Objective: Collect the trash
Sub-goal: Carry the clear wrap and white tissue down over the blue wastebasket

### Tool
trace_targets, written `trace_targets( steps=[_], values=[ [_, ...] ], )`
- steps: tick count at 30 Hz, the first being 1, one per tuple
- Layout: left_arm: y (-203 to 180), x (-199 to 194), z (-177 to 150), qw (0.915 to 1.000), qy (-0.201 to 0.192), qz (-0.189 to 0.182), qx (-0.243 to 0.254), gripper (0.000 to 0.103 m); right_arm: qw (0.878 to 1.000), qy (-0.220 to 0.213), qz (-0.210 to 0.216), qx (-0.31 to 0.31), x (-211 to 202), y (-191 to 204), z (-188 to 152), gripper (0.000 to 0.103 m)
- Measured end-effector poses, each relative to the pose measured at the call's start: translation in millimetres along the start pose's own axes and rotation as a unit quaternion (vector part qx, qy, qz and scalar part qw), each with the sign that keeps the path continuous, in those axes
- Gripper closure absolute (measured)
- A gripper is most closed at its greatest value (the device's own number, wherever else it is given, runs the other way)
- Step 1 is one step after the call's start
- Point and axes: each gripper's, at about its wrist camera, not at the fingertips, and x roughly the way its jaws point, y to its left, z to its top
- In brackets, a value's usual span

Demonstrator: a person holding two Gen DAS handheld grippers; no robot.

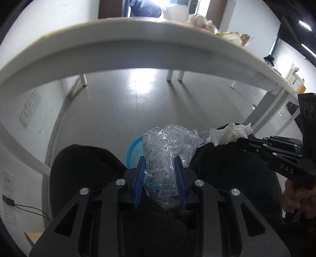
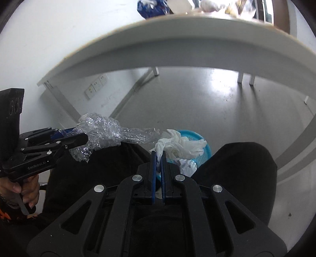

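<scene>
Grey floor (image 1: 122, 110) under both; left claw (image 1: 160, 162) clamps crumpled plastic wrap (image 1: 167, 142), right claw (image 2: 158, 156) pinches tissue (image 2: 181, 146); only the right view's top edge shows a blue bag (image 2: 152, 8)

Daylight is pouring in from beyond the white table (image 1: 138, 35), blowing out the far background and glaring off the grey floor (image 1: 142, 87), where table legs are casting long shadows. Fisheye distortion is bowing the table edge and darkening the corners. Items on the tabletop are looking blurred; the crumpled plastic wrap (image 1: 167, 142) is glinting.
</scene>
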Motion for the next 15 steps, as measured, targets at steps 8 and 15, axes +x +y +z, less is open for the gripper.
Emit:
trace_targets(
  steps=[8, 15],
  values=[
    [16, 79, 18, 0.9987, 0.042, 0.025, -0.014, 0.075, 0.997, 0.066, -0.007, 0.032, 69, -22, 8, 0.099],
    [39, 135, 23, 0.9923, 0.101, 0.016, -0.070, 0.075, 0.994, 0.103, -0.017, 0.044, 115, -31, 19, 0.099]
  ],
)
